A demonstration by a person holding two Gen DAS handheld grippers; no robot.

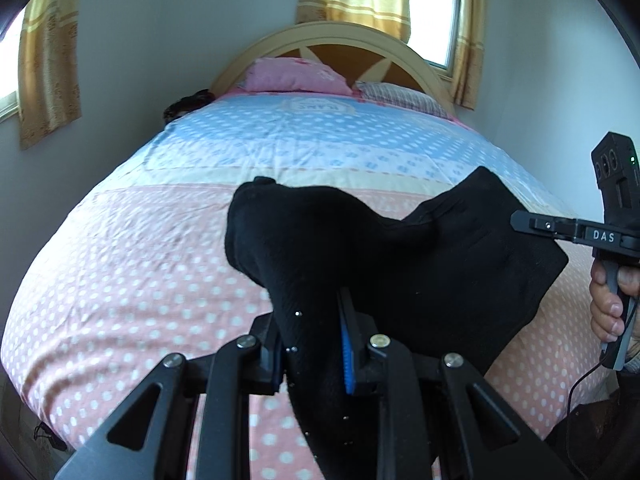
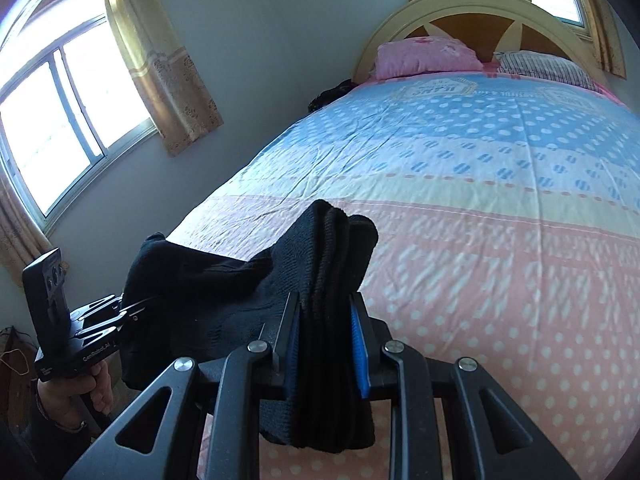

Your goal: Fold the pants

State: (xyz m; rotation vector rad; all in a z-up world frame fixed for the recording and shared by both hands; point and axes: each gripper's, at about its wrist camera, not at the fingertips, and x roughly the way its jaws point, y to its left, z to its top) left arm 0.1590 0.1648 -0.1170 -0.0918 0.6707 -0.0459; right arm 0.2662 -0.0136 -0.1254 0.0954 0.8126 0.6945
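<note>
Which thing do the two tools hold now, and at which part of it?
Both hold the black pants. The left tool and the right tool each pinch a bunched fold near opposite ends; the exact part cannot be told.

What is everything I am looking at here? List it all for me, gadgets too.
pants: one, black, held up over the foot of the bed between both grippers
bed cover: one, pink and blue with white dots, spread flat
pillows: two, one pink, one striped, at the headboard
headboard: one, cream and brown, arched
curtains: yellow, beside the windows
windows: two, bright, one on each wall
dark bundle: one, black, at the bed's far left edge
left gripper: black, blue-padded fingers shut on pants
right gripper: same, shut on pants
hand: holding the right gripper's handle
</note>
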